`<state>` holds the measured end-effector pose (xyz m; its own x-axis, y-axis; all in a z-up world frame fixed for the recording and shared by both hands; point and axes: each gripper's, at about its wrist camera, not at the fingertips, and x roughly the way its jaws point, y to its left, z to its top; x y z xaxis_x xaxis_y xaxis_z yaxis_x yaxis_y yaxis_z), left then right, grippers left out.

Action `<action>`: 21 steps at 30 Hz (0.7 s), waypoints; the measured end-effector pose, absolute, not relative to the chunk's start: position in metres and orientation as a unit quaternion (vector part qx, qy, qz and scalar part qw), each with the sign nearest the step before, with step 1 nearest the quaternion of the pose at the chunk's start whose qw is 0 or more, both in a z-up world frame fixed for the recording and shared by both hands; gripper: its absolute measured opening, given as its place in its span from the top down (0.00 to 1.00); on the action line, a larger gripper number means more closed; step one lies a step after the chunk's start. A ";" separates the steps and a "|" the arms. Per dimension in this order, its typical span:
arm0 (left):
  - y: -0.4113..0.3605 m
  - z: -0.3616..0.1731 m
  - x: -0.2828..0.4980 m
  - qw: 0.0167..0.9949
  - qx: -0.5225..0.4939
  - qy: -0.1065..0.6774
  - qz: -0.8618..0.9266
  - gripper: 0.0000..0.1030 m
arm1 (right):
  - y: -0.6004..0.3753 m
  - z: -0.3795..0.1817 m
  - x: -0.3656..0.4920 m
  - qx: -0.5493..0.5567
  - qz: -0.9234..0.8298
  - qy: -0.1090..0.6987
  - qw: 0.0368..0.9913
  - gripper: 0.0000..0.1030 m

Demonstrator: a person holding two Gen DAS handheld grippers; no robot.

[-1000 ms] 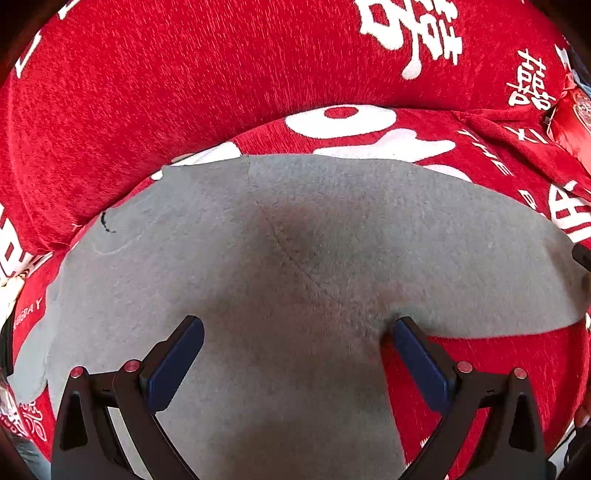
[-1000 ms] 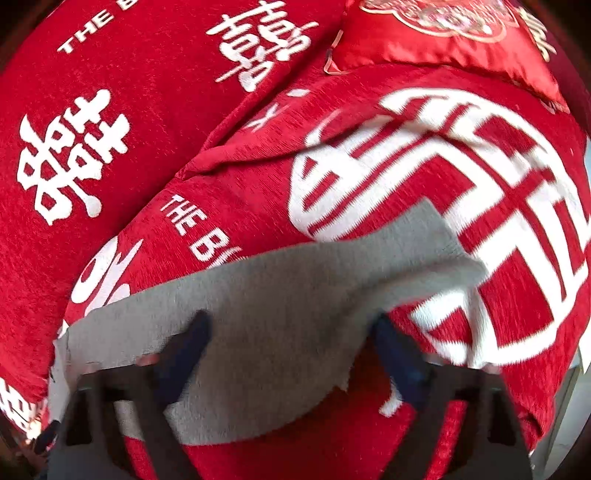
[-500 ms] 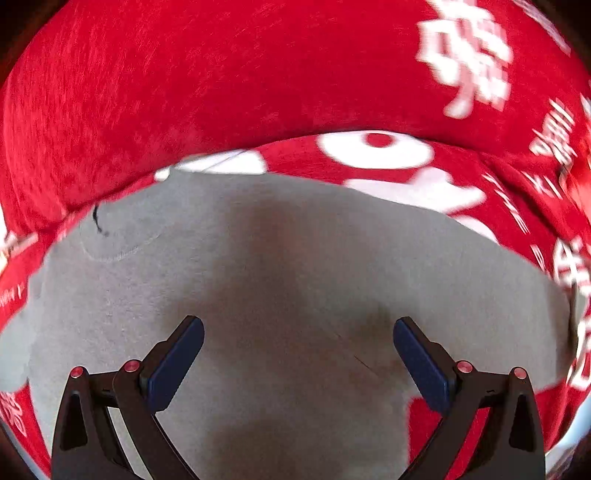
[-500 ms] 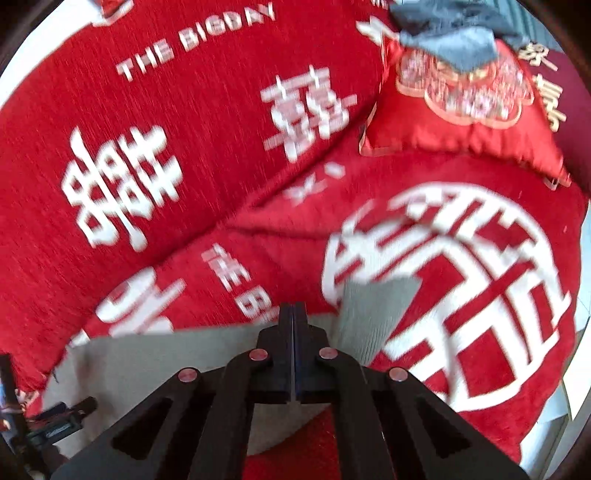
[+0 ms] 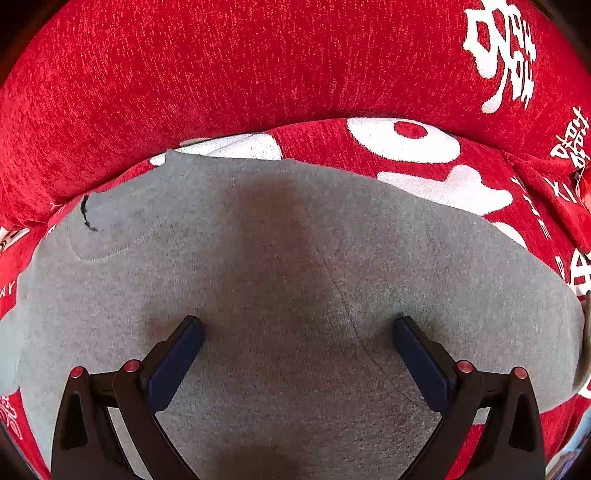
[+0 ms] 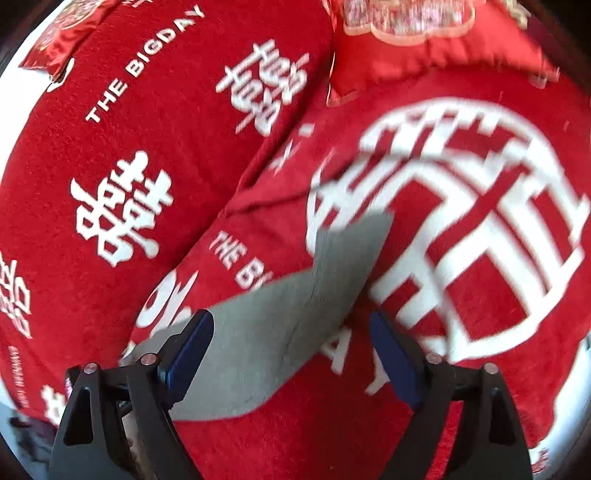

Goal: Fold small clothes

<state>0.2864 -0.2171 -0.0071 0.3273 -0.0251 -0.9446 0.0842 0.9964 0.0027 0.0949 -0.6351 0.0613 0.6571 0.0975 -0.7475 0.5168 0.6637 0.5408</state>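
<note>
Blue-padded fingers (image 5: 177,360) of the left gripper (image 5: 298,360) stand spread wide at the bottom of the left wrist view, holding nothing, with the grey garment (image 5: 295,295) filling the space between and beyond them. The cloth lies flat, with a faint seam line running diagonally through its middle and a small black mark (image 5: 86,214) near its far left edge. Beyond it comes the red sofa cover (image 5: 258,74) with white lettering, rising into the backrest.

In the right wrist view, which is blurred, the right gripper (image 6: 291,354) is also wide apart and empty. Between its 2 fingers a narrower end of the grey garment (image 6: 295,306) stretches away over the red seat. Farther off, at the top, sits a red embroidered cushion (image 6: 424,33).
</note>
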 end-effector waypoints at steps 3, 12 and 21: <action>-0.220 -0.007 0.288 0.812 0.023 0.582 -0.029 0.00 | -0.627 0.044 0.118 0.371 -0.131 0.432 0.811 0.23; -0.222 0.000 0.291 0.809 0.027 0.586 -0.037 0.00 | -0.622 0.027 0.152 0.304 -0.173 0.456 0.818 0.84; -0.231 -0.006 0.294 0.817 0.033 0.575 -0.031 0.00 | -0.614 0.095 0.129 0.375 -0.092 0.337 0.859 0.84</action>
